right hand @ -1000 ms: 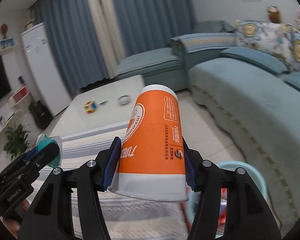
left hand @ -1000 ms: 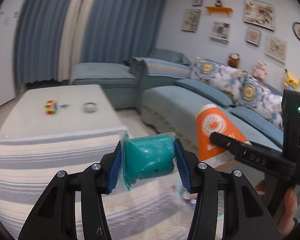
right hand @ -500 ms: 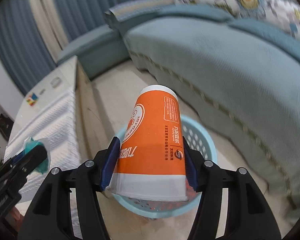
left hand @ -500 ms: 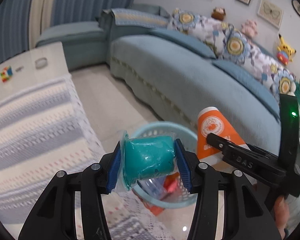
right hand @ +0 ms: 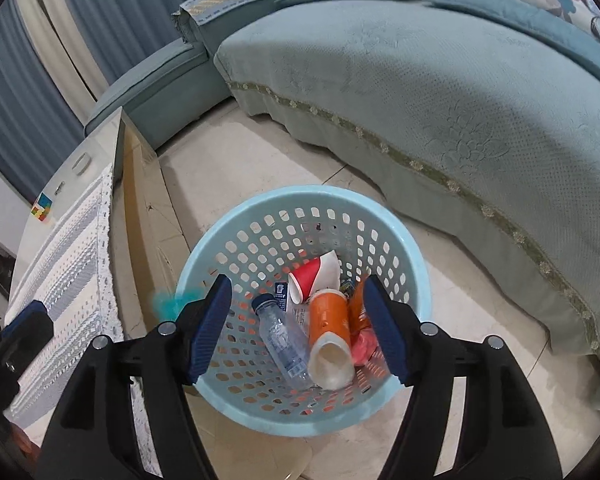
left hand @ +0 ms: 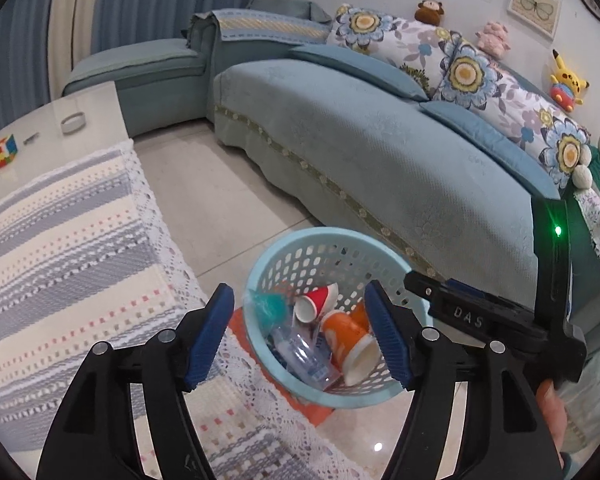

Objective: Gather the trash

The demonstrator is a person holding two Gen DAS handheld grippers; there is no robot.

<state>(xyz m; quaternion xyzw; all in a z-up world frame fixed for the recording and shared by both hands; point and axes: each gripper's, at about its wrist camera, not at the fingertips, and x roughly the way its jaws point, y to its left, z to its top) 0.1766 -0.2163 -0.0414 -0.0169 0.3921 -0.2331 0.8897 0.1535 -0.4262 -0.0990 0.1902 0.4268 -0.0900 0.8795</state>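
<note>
A light blue perforated trash basket (left hand: 324, 240) (right hand: 300, 196) stands on the floor between table and sofa. Inside lie the orange paper cup (right hand: 330, 336) (left hand: 350, 344), a red and white cup (right hand: 314, 272) (left hand: 314, 300), a clear plastic bottle (right hand: 282, 338) (left hand: 300, 354) and other scraps. The teal wrapped item (left hand: 270, 308) (right hand: 172, 300) is blurred at the basket's left rim. My left gripper (left hand: 300, 332) is open and empty above the basket. My right gripper (right hand: 296, 324) is open and empty above it too; it also shows in the left wrist view (left hand: 480, 320).
A table with a striped lace-edged cloth (left hand: 60, 248) (right hand: 72, 264) is left of the basket; a puzzle cube (left hand: 5, 152) and a small round dish (left hand: 73, 122) lie at its far end. A blue sofa (left hand: 380, 152) (right hand: 440, 92) runs along the right.
Both grippers have opened over the basket. The orange cup has dropped in and the teal item has left the left gripper, blurred at the rim.
</note>
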